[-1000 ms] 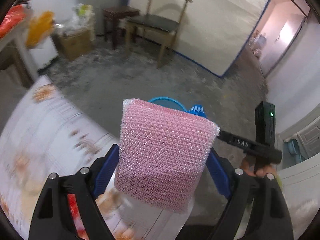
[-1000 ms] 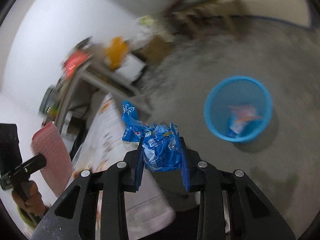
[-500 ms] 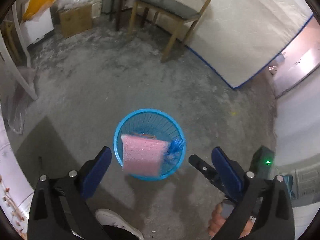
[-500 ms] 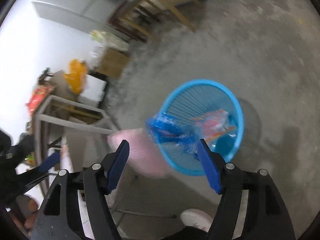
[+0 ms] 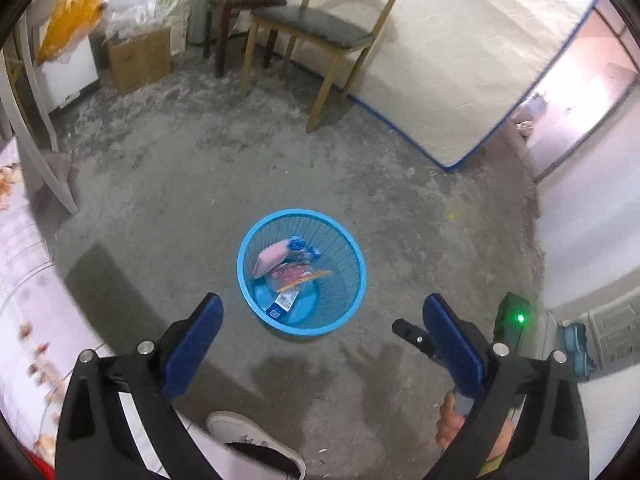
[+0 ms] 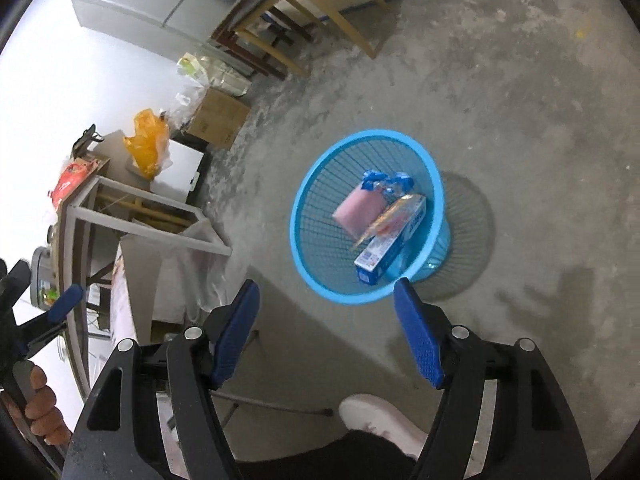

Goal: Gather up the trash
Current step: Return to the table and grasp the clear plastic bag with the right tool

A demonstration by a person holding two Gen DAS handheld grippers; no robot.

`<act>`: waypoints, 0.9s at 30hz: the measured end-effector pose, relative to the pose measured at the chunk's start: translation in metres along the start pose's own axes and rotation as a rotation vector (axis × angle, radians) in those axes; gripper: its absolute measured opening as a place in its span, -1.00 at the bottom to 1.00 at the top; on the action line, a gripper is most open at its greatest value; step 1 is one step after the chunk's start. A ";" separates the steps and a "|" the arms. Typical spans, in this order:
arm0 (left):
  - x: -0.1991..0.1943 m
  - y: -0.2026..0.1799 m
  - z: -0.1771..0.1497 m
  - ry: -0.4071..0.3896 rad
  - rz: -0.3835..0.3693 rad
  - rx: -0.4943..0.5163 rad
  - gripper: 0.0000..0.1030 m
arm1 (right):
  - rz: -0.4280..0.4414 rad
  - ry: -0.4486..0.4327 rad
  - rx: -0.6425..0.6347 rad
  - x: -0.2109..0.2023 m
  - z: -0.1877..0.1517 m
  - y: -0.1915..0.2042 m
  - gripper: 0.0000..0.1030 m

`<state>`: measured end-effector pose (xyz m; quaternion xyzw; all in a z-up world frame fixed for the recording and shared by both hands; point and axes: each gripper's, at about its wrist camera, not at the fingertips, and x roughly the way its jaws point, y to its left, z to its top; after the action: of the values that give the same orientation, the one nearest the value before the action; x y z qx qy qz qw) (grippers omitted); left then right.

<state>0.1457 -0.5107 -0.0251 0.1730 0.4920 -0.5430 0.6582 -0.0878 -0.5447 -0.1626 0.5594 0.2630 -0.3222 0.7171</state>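
Fridge [image 6: 132, 8] only in right view; doorway [image 5: 580, 92] only left.

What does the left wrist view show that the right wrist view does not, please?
Only the left wrist view shows the chair seat and the doorway. Only the right wrist view shows the grey fridge and the metal-framed table. Both show the blue basket on the concrete floor, holding the pink sponge, blue wrapper and box, and both show open, empty fingers.
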 end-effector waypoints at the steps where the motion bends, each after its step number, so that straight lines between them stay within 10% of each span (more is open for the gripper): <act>1: -0.020 0.002 -0.009 -0.030 -0.006 0.006 0.90 | 0.001 -0.004 -0.010 -0.005 -0.002 0.003 0.31; 9: -0.155 0.040 -0.096 -0.197 0.003 -0.011 0.90 | 0.069 0.010 -0.150 -0.050 -0.037 0.053 0.38; 16: -0.257 0.094 -0.211 -0.336 0.195 -0.171 0.90 | 0.209 0.076 -0.367 -0.063 -0.075 0.129 0.41; 27: -0.287 0.116 -0.340 -0.423 0.420 -0.300 0.90 | 0.371 0.327 -0.807 -0.037 -0.200 0.269 0.52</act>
<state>0.1138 -0.0549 0.0241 0.0553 0.3724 -0.3411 0.8613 0.0880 -0.2991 -0.0120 0.3170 0.3721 0.0315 0.8718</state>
